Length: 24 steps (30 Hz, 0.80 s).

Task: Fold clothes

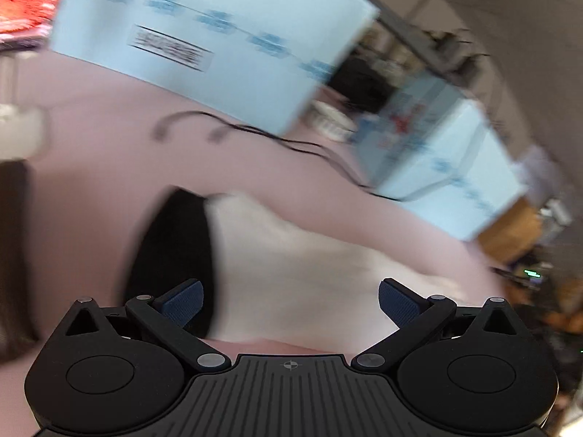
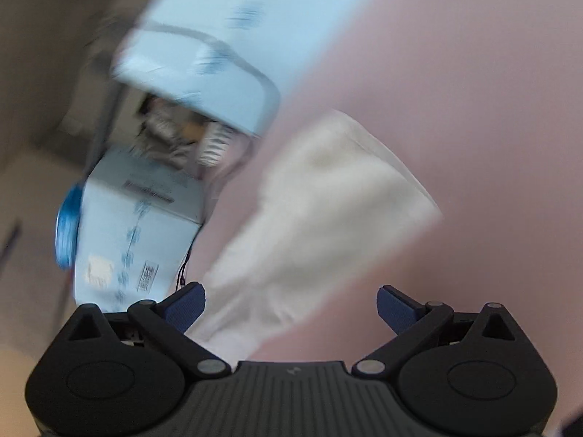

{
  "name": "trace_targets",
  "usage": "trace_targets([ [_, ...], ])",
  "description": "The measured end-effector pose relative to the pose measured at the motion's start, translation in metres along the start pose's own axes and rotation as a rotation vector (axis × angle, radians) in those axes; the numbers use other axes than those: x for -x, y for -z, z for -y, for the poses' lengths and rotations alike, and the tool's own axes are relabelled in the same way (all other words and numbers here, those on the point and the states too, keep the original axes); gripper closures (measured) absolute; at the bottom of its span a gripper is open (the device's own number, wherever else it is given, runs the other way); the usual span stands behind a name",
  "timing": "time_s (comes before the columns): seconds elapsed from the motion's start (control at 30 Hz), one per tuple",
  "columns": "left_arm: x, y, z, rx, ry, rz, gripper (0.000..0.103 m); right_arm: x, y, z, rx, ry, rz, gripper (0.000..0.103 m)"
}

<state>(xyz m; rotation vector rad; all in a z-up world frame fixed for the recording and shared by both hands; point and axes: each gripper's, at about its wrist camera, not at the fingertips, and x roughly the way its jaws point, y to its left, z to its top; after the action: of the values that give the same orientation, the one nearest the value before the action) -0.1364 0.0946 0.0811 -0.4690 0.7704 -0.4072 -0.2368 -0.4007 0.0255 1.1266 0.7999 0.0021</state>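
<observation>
A white garment (image 1: pixel 309 266) lies bunched on the pink table surface (image 1: pixel 109 138), with a black piece of cloth (image 1: pixel 175 244) against its left side. My left gripper (image 1: pixel 290 300) is open just in front of the white garment, nothing between its fingers. In the right wrist view the same white garment (image 2: pixel 328 211) stretches from the near left toward the upper right. My right gripper (image 2: pixel 290 304) is open over its near end, holding nothing. Both views are blurred by motion.
Light blue cardboard boxes (image 1: pixel 204 36) stand along the far edge of the table, another box (image 2: pixel 135 225) at the left in the right wrist view. A thin black cable (image 1: pixel 291 142) runs across the pink surface. Room clutter (image 1: pixel 528 255) lies beyond the right edge.
</observation>
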Motion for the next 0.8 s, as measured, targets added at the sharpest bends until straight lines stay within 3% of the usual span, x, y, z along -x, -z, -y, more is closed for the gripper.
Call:
trace_targets([
  [0.07, -0.034, 0.000, 0.021, -0.049, 0.028, -0.031, 0.000, -0.009, -0.002, 0.001, -0.009, -0.024, 0.078, 0.001],
  [0.17, -0.081, 0.000, 0.025, -0.013, 0.017, -0.123, 0.000, -0.028, -0.012, -0.007, 0.002, -0.008, 0.205, 0.004],
  [0.23, -0.092, 0.003, 0.020, 0.007, 0.009, -0.124, 0.000, -0.042, -0.021, -0.013, 0.035, 0.019, 0.235, 0.046],
  [0.27, -0.097, 0.004, 0.018, 0.017, 0.005, -0.124, 0.000, -0.053, -0.027, -0.018, 0.067, 0.044, 0.244, 0.096],
  [0.33, -0.095, 0.006, 0.017, 0.013, 0.014, -0.109, 0.000, -0.067, -0.034, -0.025, 0.136, 0.068, 0.251, 0.097],
  [0.4, -0.091, 0.006, 0.011, 0.032, 0.039, -0.110, 0.000, -0.071, -0.027, -0.046, 0.275, 0.057, 0.315, 0.097],
  [0.5, -0.081, 0.005, -0.001, 0.118, 0.075, -0.086, 0.000, -0.069, 0.007, -0.100, 0.600, -0.064, 0.420, 0.097],
  [0.6, -0.066, 0.001, -0.010, 0.178, 0.101, -0.023, 0.000, -0.081, 0.042, -0.141, 0.817, -0.216, 0.297, 0.097],
  [0.67, -0.052, -0.001, -0.014, 0.187, 0.073, 0.043, 0.000, -0.105, 0.063, -0.155, 0.874, -0.274, 0.101, 0.097],
  [0.77, -0.021, -0.003, -0.020, 0.189, 0.031, 0.179, 0.000, -0.145, 0.088, -0.156, 0.903, -0.247, -0.113, 0.097],
  [0.8, -0.010, -0.006, -0.022, 0.198, 0.031, 0.219, 0.000, -0.155, 0.093, -0.153, 0.904, -0.230, -0.148, 0.097],
])
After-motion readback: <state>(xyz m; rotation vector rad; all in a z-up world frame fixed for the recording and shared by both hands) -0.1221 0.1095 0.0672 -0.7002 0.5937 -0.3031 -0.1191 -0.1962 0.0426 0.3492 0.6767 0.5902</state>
